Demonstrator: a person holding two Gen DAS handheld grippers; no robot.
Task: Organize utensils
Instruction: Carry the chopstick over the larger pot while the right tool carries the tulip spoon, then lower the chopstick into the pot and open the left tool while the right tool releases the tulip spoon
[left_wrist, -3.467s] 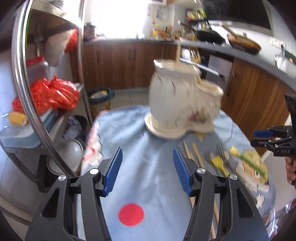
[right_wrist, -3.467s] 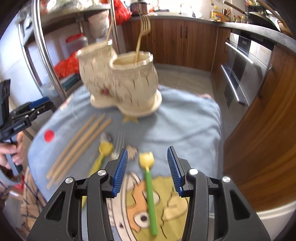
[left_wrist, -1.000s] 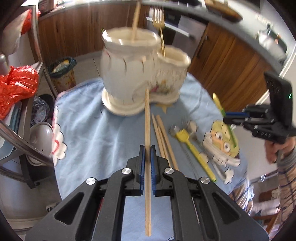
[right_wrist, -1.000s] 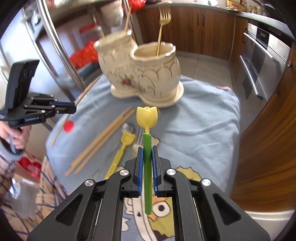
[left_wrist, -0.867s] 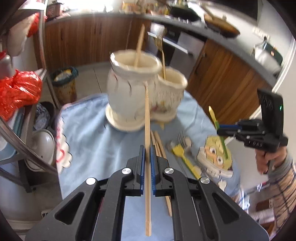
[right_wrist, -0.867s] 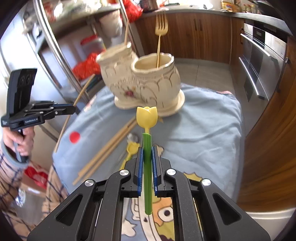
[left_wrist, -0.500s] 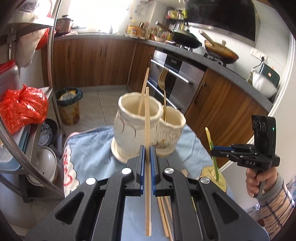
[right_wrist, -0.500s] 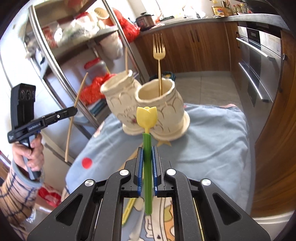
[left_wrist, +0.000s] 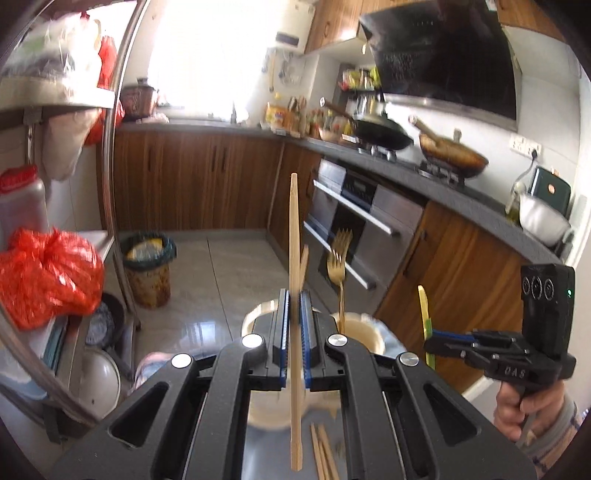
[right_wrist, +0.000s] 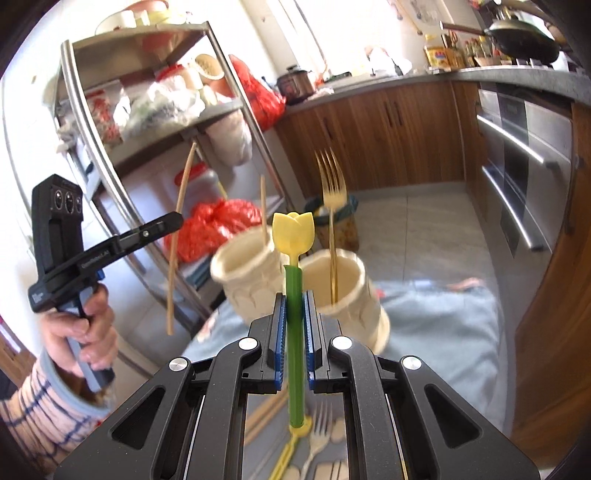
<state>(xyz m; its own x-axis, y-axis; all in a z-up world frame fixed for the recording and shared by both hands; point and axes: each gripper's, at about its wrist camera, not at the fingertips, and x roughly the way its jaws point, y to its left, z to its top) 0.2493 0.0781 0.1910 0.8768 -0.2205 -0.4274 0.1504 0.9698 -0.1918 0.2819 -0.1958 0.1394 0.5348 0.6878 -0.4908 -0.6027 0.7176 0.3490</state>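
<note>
Blue-padded, the left gripper (left_wrist: 294, 325) is clamped on a wooden chopstick (left_wrist: 295, 258), held upright above the cream double holder (right_wrist: 332, 291). A green tulip-ended utensil (right_wrist: 294, 295) is gripped by the right gripper (right_wrist: 294, 325) before it.

Readable text: only on the two grippers' bodies.
Right gripper (left_wrist: 430, 334), seen from left wrist cam: "DAS" stamped in pale letters on its black body, near the handle. Left gripper (right_wrist: 173, 221), seen from right wrist cam: a pale printed word along its arm, too blurred to read. Jars and packets on the counter (left_wrist: 461, 192): labels illegible.
</note>
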